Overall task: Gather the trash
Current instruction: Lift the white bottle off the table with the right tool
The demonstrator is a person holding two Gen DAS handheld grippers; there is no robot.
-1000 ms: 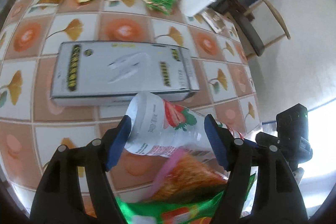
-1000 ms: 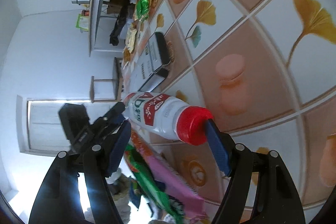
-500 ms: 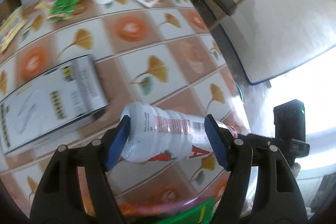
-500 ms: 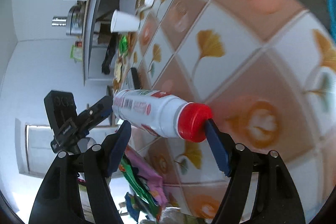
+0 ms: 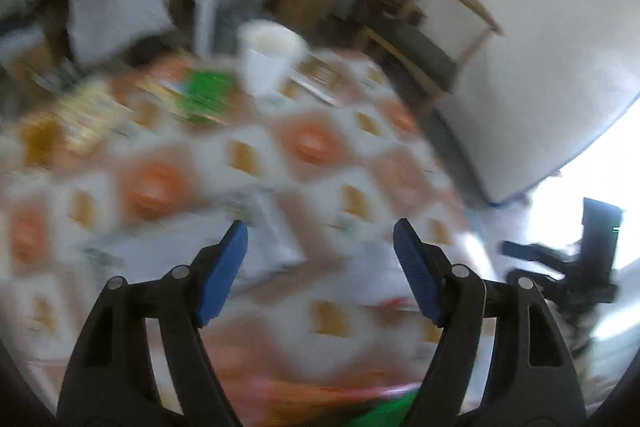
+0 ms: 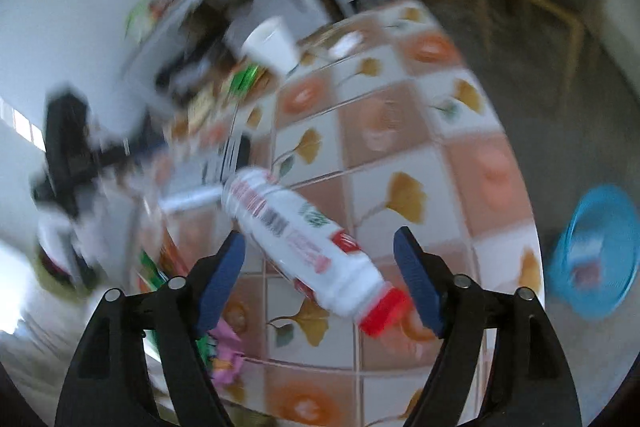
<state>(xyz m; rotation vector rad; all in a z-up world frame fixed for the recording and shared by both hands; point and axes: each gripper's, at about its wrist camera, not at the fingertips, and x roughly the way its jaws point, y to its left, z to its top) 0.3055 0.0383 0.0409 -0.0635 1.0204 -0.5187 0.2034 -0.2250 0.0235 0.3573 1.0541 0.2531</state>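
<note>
Bottle released from the two-gripper hold

Both grippers' jaws have just been opening. The left gripper point(image 5: 320, 247) stands spread with nothing between its pads; the bottle point(image 6: 308, 243) lies slanted between the right gripper's point(image 6: 320, 259) spread pads, apparently loose. It is not yet in the blue basket point(image 6: 592, 255), lying right of the jaws.

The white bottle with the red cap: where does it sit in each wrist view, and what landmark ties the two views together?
Left wrist: the white bottle is not to be made out; the left gripper is open with nothing between its pads, and the picture is blurred.
Right wrist: white bottle lies low in the middle, slanting, red cap lower right near the right gripper, which is open.
Shared landmark: the white paper cup at the table's far end.
</note>
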